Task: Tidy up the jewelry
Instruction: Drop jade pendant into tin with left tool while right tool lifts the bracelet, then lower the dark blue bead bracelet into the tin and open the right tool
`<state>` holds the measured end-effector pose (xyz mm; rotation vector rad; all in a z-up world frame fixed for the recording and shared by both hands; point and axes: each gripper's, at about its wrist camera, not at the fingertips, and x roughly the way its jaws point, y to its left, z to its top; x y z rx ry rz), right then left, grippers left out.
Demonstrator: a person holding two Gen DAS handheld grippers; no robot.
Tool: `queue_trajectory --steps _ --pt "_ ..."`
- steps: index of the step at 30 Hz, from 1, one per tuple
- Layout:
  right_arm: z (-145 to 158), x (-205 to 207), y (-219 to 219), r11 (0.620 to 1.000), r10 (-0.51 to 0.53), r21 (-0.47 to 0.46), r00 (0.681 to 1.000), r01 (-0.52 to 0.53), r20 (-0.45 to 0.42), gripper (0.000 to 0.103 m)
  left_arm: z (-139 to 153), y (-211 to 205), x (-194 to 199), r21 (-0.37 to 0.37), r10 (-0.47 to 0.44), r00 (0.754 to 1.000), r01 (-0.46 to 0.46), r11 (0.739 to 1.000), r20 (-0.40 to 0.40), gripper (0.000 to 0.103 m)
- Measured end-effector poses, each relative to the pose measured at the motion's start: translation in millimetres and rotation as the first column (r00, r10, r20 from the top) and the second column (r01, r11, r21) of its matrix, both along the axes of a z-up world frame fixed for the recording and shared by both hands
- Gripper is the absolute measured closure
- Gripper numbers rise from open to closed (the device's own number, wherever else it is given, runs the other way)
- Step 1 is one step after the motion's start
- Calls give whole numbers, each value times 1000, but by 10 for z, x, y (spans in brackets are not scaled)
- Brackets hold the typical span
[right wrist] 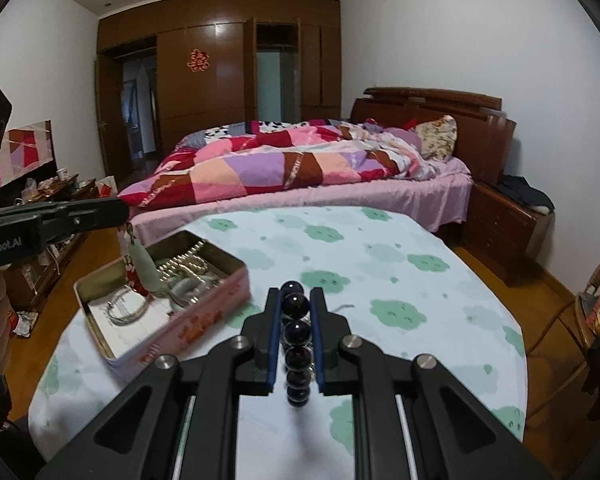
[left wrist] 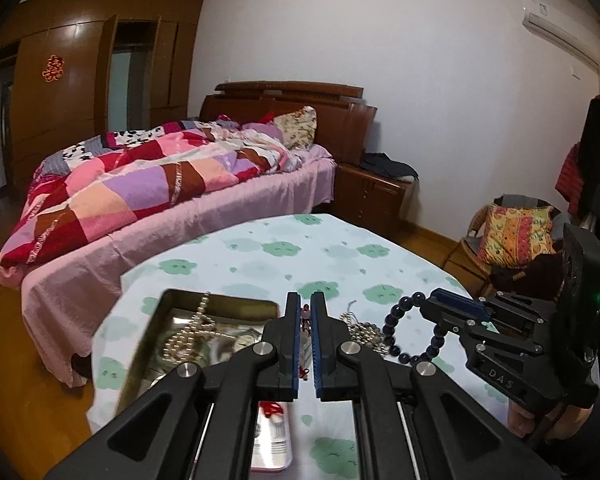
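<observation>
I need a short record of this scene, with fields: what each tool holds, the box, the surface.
left tool: shut on pendant with red cord, hanging over the tin
right tool: shut on dark bead bracelet
tin box: open, holds pearl strand and other jewelry
surface: table cloth, white with green clouds
on cloth, by bracelet: silver bead chain

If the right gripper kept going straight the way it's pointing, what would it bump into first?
Probably the round table's white cloth with green cloud shapes. The right gripper, shut on a dark round-bead bracelet, points slightly downward over bare cloth. The pink metal tin sits off to its left. Depth is hard to judge, though.
</observation>
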<state>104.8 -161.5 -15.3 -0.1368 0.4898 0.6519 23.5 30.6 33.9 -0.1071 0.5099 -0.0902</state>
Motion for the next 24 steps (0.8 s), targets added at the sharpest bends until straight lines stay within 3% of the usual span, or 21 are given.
queue_trajectory --steps 15,24 --pt "324 -106 538 991 131 18 989 -132 64 87 34 549 -80 13 136 991 -136 991 6 100" --pt "296 -164 947 974 222 23 972 -224 70 87 -115 692 -41 17 153 988 -152 988 -26 100"
